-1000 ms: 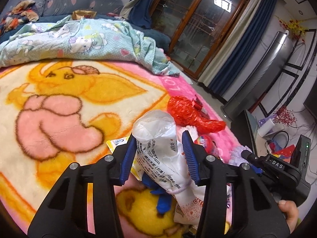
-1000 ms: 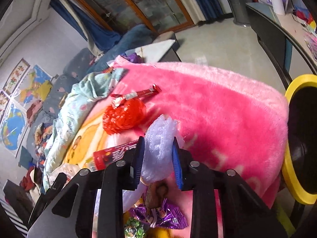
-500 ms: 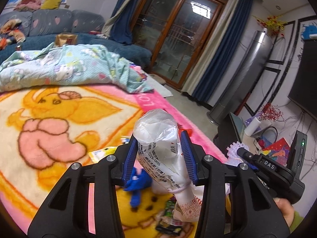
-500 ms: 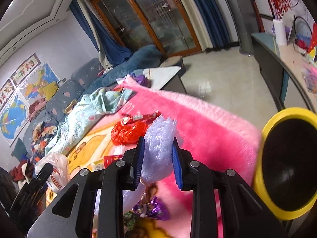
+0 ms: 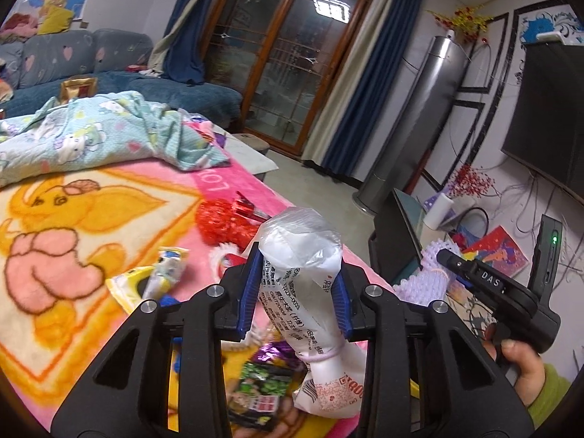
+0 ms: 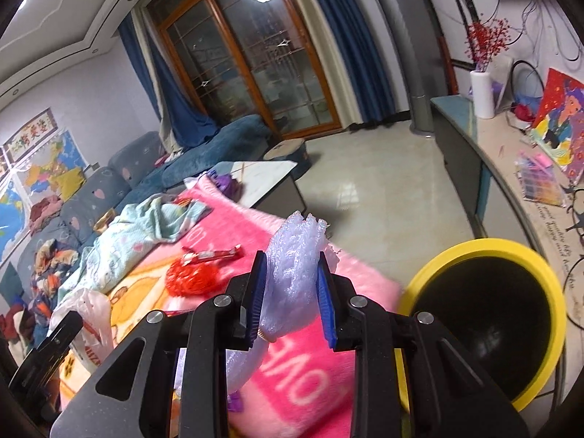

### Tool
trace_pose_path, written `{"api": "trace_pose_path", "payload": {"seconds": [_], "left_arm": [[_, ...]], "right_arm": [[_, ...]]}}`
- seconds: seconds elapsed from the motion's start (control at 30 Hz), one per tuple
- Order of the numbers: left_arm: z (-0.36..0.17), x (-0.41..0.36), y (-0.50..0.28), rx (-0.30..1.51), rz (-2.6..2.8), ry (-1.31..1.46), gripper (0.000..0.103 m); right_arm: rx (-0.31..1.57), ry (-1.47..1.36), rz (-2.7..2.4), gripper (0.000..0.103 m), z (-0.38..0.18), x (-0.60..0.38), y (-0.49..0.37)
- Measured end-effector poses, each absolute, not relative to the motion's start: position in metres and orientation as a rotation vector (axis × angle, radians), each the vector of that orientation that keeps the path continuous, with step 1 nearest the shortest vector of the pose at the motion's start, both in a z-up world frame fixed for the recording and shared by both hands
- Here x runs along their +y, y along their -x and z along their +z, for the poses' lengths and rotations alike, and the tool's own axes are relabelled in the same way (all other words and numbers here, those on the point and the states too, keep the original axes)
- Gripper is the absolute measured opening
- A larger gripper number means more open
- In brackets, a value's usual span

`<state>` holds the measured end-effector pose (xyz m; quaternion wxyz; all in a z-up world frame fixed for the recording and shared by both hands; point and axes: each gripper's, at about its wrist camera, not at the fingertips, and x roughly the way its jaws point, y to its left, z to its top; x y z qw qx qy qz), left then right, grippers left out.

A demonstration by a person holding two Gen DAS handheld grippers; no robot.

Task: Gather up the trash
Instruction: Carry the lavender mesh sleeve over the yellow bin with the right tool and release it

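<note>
Both loads have risen off the pink blanket [image 6: 226, 233]: the left gripper [image 5: 297, 284], jaws just closing further, pinches a white plastic bag [image 5: 303, 266], while the right gripper [image 6: 292, 292] clamps lilac foam wrap [image 6: 292, 266] near the yellow-rimmed bin [image 6: 547, 277], so dropping looks next.

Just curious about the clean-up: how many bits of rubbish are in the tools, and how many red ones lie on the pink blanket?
Held: 2 (white plastic bag in the left tool, whose jaws have just been closing on it; purple foam net in the right tool)
Red on blanket: 2 (crumpled red bag, red wrapper)
Total: 4
</note>
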<state>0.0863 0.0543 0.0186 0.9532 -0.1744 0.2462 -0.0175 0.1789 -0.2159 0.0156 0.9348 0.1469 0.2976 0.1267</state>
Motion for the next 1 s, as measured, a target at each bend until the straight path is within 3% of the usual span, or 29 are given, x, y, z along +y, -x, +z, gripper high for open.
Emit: {"api": "trace_pose_path", "payload": {"seconds": [1.0], "left_arm": [[0.003, -0.086, -0.138, 0.532, -0.237, 0.159, 0.027]], "right_arm": [[0.529, -0.162, -0.037, 0.025, -0.005, -0.346, -0.180]]}}
